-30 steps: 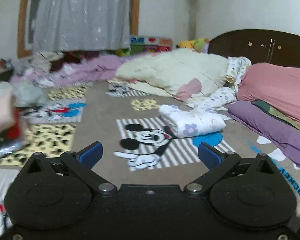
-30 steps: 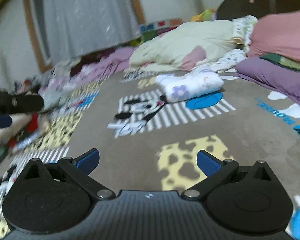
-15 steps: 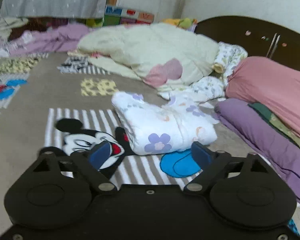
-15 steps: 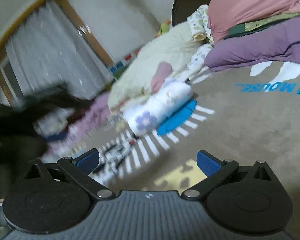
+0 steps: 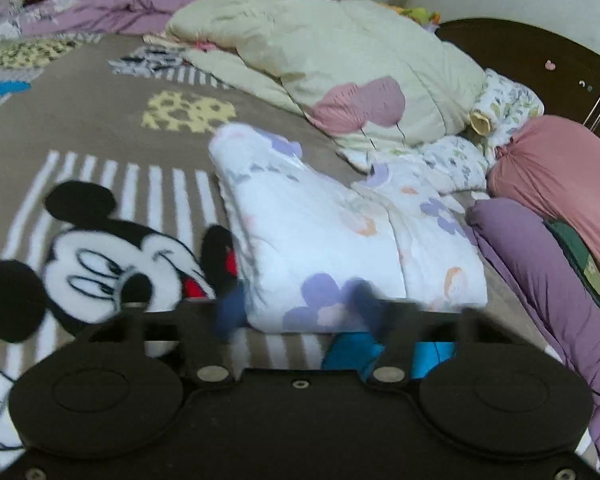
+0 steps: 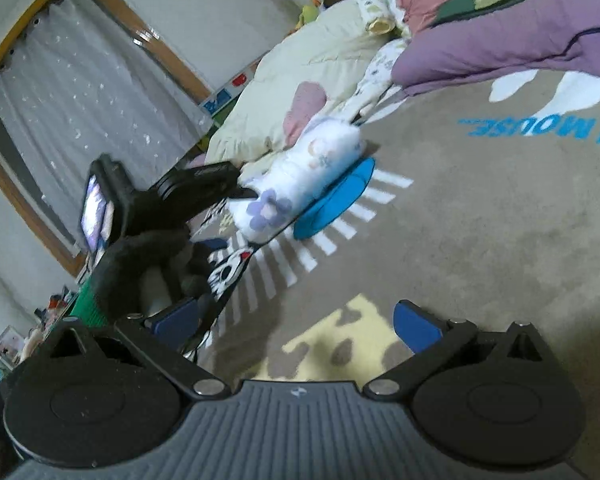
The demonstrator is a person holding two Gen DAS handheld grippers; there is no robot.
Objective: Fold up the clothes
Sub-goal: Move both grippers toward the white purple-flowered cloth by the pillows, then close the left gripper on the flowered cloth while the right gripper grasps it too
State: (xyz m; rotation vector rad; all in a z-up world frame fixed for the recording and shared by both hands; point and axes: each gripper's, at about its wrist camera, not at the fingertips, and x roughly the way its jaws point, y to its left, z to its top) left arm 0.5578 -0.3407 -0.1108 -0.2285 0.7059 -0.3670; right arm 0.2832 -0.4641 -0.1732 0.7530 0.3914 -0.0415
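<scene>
Left gripper (image 5: 296, 312) low centre, jaws closing around folded floral garment (image 5: 332, 240), right gripper (image 6: 296, 320) at frame bottom, jaws spread, empty, over brown cartoon blanket (image 6: 480, 220)

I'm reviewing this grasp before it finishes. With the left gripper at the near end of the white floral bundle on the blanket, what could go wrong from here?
1. The left gripper is closing on the near end of the floral bundle; it may pinch only the top layer, so the folds spill open on lifting.
2. The right gripper is open and well short of the bundle, so the far end would sag unsupported.
3. The fingertips sit low over the cartoon blanket and could snag it too.
</scene>
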